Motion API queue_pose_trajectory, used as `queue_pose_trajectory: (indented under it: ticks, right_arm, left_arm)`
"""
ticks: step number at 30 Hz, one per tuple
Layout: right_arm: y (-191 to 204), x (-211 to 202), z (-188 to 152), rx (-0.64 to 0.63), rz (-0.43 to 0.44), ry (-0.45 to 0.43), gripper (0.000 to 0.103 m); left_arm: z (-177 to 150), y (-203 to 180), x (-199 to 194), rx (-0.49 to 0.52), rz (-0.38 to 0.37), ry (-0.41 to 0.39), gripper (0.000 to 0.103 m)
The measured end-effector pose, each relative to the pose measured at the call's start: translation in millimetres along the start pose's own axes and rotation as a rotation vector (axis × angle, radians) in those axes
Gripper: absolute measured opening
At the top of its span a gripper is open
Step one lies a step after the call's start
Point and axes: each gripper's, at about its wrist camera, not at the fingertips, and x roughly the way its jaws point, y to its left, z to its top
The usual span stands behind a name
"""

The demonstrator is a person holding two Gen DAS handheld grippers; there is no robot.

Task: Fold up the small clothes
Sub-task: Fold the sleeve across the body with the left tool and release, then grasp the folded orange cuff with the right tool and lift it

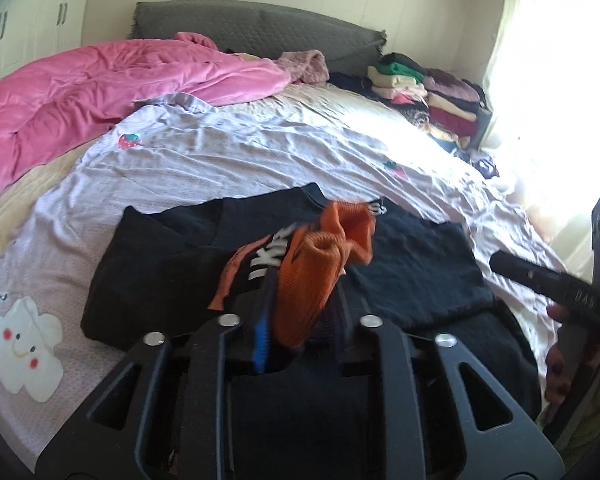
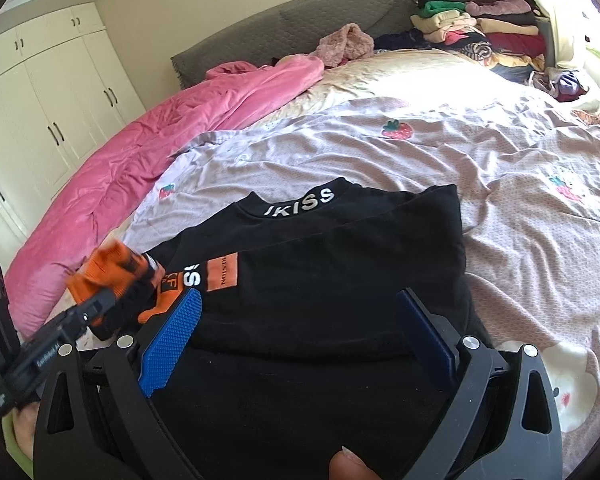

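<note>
Left tool (image 1: 300, 312) is clamped on an orange ribbed cuff (image 1: 320, 276) of the black sweatshirt (image 1: 160, 272); cuff blurred in both views, and its lower end blocks the fingertips, only a blue pad (image 1: 260, 340) edge showing. Black sweatshirt lies flat on the bed, on a lilac sheet (image 1: 220, 160) with strawberry and cloud prints, collar pointing toward the headboard (image 1: 240, 28). In the right wrist view the right tool (image 2: 300, 332) hovers over the sweatshirt's lower body, blue pads (image 2: 172, 340) spread wide apart, nothing between them; the far pad is in shadow, dark. Collar lettering reads "KISS", first letter partly cut off; the chest print is partly hidden under the sleeve and the left tool, only "SS" and an orange patch (image 2: 222, 274) readable. Sweatshirt hem is lost under the tool bodies in both views. A thumb tip (image 2: 352, 464) pokes in at the bottom edge. Pink duvet (image 1: 80, 100) is bunched along the bed's left side. Stacked folded clothes (image 1: 428, 96) sit at the far right corner near the window, which is blown out white with detail unreadable. White wardrobe (image 2: 40, 100) stands at left.
</note>
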Motion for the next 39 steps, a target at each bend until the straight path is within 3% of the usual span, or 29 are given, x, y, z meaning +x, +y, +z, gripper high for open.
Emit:
queue_pose_trajectory:
  ticks: [3, 7, 16, 20, 25, 30, 32, 34, 37, 39]
  right_arm:
    - [-1, 1, -1, 0.006, 0.0, 0.008, 0.097]
    - [10, 8, -6, -0.014, 0.015, 0.032, 0.097]
    - [61, 45, -32, -0.111, 0.106, 0.165, 0.097]
    - [83, 61, -40, -0.177, 0.113, 0.191, 0.095]
    - [101, 90, -39, -0.226, 0.095, 0.213, 0.089]
    - [102, 110, -45, -0.184, 0.116, 0.245, 0.071]
    - [108, 108, -46, -0.202, 0.153, 0.242, 0.05]
    - [111, 105, -46, -0.207, 0.163, 0.226, 0.043]
    - [116, 102, -45, -0.219, 0.194, 0.2, 0.021]
    - [119, 99, -44, -0.238, 0.196, 0.183, 0.014]
  left_arm:
    - [0, 0, -2, -0.007, -0.03, 0.0, 0.039]
    - [2, 3, -11, -0.011, -0.033, -0.033, 0.047]
    - [7, 37, -10, -0.025, 0.186, -0.039, 0.079]
    - [6, 54, -13, -0.052, 0.228, -0.043, 0.087]
    - [5, 70, -18, -0.1, 0.241, -0.059, 0.089]
    - [5, 69, -19, -0.086, 0.261, -0.071, 0.089]
    - [6, 69, -19, -0.088, 0.259, -0.071, 0.089]
    - [6, 69, -19, -0.088, 0.261, -0.073, 0.089]
    - [5, 72, -19, -0.097, 0.271, -0.08, 0.089]
    - [5, 75, -19, -0.11, 0.276, -0.083, 0.089]
